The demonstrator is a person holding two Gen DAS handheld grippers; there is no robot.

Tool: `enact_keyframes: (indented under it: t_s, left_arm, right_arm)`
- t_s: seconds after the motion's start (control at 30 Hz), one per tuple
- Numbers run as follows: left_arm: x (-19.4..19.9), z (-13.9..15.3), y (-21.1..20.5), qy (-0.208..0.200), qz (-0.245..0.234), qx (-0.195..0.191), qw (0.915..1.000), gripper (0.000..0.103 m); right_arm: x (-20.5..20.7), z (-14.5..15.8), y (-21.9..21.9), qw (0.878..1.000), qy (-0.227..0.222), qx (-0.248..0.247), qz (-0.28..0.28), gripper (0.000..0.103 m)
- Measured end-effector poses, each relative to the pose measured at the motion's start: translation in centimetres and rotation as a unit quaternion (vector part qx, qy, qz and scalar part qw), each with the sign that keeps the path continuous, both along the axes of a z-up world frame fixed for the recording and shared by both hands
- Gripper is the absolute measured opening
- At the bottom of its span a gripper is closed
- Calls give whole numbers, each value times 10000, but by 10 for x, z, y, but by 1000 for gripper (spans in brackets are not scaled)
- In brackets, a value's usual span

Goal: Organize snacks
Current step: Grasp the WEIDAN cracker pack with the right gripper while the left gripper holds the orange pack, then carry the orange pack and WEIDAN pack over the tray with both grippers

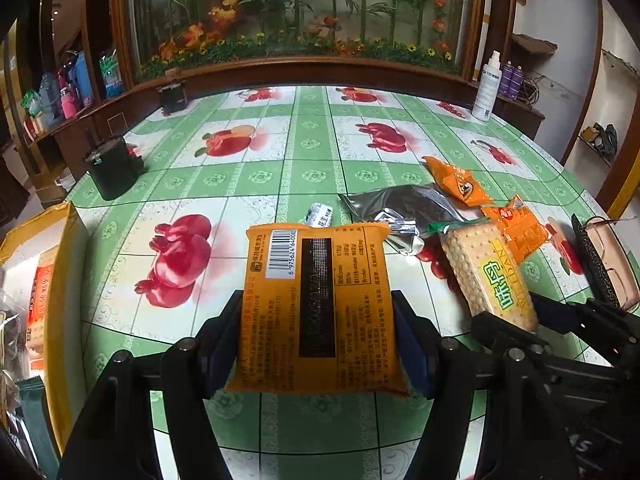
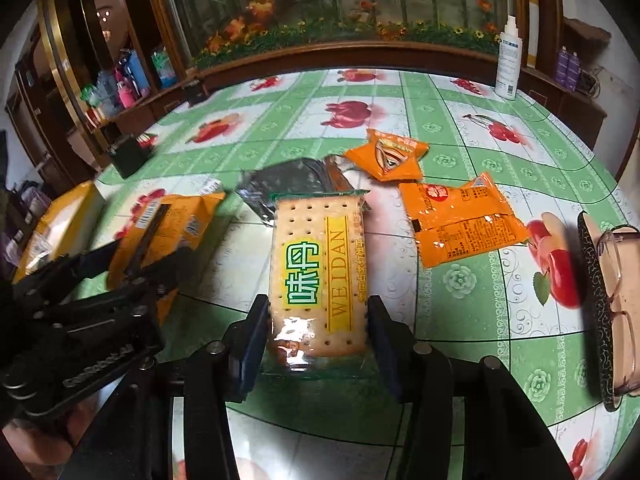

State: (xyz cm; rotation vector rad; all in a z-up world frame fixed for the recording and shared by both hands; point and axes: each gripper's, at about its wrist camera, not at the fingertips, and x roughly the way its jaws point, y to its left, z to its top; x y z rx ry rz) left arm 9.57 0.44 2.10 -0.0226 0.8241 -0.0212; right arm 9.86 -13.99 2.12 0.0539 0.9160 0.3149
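In the left wrist view my left gripper is shut on an orange-yellow snack packet, barcode side up, held above the tablecloth. My right gripper has both pads against the sides of a clear WEIDAN cracker packet. The far end of the cracker packet reaches a dark foil packet. Each view shows the other hand too: the right gripper with the crackers, and the left gripper with the orange-yellow packet.
A yellow box holding several snacks stands at the left table edge. Two orange packets and a small white packet lie on the cloth. An open glasses case lies at the right; black holders and a spray bottle stand farther back.
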Motion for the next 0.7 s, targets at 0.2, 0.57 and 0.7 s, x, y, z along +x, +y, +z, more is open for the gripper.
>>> enact_keyframes:
  t_s: [0.2, 0.57, 0.7]
  left_arm:
    - [-3, 5, 2, -188, 112, 117, 9997, 69]
    - [-11, 21, 2, -666, 291, 446, 9964, 69]
    - [-15, 26, 0, -839, 339, 572, 9943, 69]
  right_arm:
    - [-7, 14, -3, 9989, -182, 441, -13, 52]
    - [-12, 24, -5, 9967, -329, 735, -32, 52]
    - [-13, 25, -5, 9965, -350, 765, -24, 52]
